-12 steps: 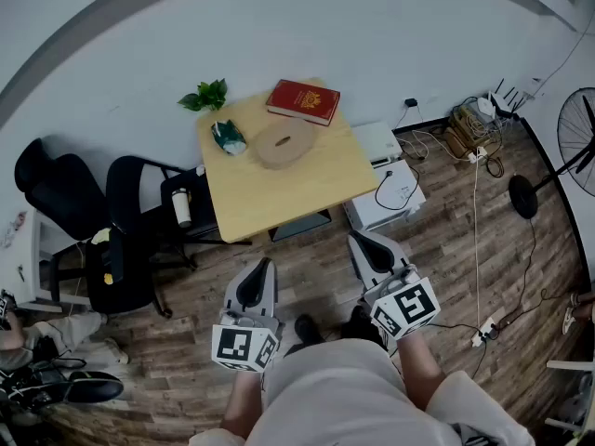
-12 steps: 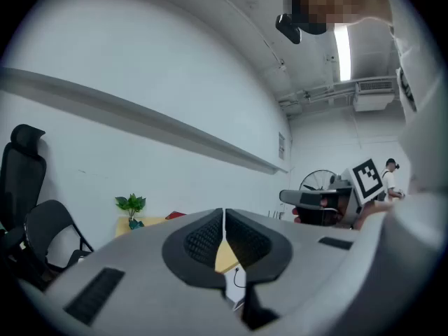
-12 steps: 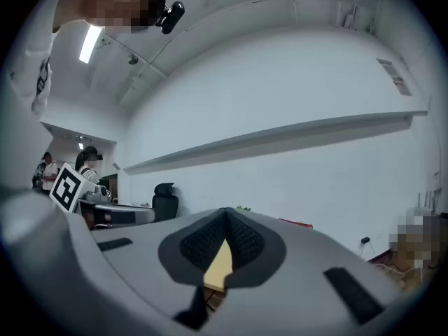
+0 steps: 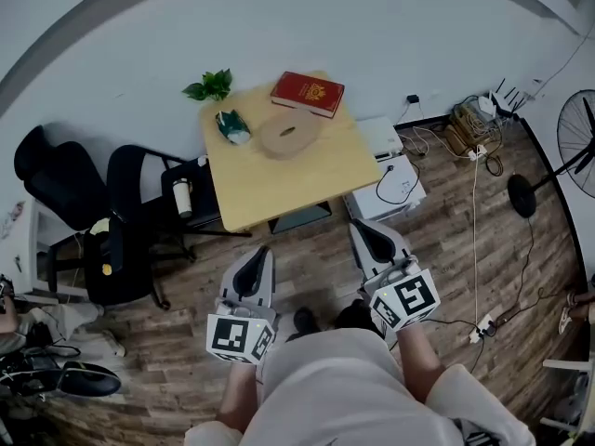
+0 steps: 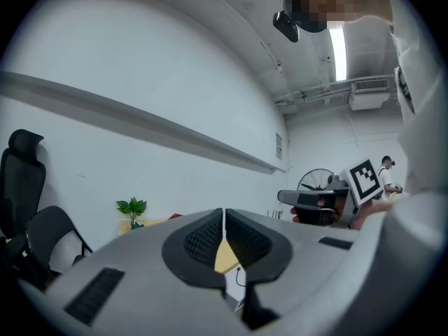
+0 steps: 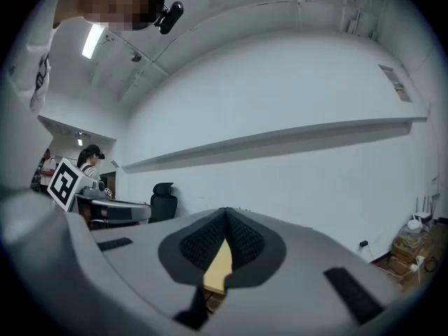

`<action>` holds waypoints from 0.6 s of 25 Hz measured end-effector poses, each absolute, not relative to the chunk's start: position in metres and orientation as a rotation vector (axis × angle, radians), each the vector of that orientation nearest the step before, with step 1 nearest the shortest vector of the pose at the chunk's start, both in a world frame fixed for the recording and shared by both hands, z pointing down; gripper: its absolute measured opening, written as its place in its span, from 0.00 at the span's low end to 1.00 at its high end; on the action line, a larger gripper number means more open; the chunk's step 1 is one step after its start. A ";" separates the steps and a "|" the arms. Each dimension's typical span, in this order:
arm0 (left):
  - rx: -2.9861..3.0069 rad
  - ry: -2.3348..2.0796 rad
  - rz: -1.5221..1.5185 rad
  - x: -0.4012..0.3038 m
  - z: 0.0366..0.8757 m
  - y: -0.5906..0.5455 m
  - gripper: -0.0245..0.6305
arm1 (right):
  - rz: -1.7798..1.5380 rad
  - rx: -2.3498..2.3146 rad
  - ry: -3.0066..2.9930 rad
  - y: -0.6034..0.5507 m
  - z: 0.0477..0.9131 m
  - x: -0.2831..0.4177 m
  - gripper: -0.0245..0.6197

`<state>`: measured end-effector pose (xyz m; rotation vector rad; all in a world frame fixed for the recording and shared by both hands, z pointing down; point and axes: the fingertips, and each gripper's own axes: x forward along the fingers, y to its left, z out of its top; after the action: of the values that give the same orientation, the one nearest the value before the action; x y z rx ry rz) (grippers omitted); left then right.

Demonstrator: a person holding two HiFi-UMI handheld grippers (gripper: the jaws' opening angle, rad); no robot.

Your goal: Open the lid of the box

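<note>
A flat red box point(image 4: 308, 94) lies shut at the far edge of a light wooden table point(image 4: 279, 179). A round wooden piece point(image 4: 289, 135) and a green packet point(image 4: 232, 126) lie in front of it. Both grippers hang over the wooden floor, well short of the table. My left gripper point(image 4: 258, 254) is shut and empty, its jaws meeting point(image 5: 223, 212) with the table edge behind them. My right gripper point(image 4: 361, 230) is also shut, with nothing between its jaws point(image 6: 225, 212). In the left gripper view the right gripper point(image 5: 322, 201) shows off to the right.
Black office chairs point(image 4: 130, 212) stand left of the table, one bearing a cup point(image 4: 182, 198). White cases point(image 4: 390, 189) with cables sit at the table's right. A floor fan point(image 4: 572, 142) stands far right. A small plant point(image 4: 209, 86) is at the table's far left corner.
The head view has shifted a little, so the table sits slightly higher and to the right. Both grippers stay shut in about the same place above the floor.
</note>
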<state>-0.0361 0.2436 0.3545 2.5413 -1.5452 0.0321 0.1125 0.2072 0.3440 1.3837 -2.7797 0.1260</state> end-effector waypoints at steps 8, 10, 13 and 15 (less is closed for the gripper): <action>2.512 -1.568 0.021 -0.053 0.362 0.257 0.06 | 0.157 1.331 -2.764 0.223 0.359 0.092 0.04; 2.500 -1.572 0.033 -0.059 0.365 0.258 0.06 | 0.157 1.313 -2.761 0.224 0.360 0.088 0.04; 2.476 -1.601 0.046 -0.066 0.370 0.258 0.06 | 0.155 1.271 -2.764 0.224 0.362 0.083 0.04; 2.460 -1.619 0.052 -0.069 0.374 0.256 0.06 | 0.146 1.245 -2.761 0.222 0.365 0.080 0.04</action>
<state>-0.0688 0.2557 0.3737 2.4605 -1.6189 0.0518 0.0799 0.2217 0.3647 1.2452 -2.7607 0.1464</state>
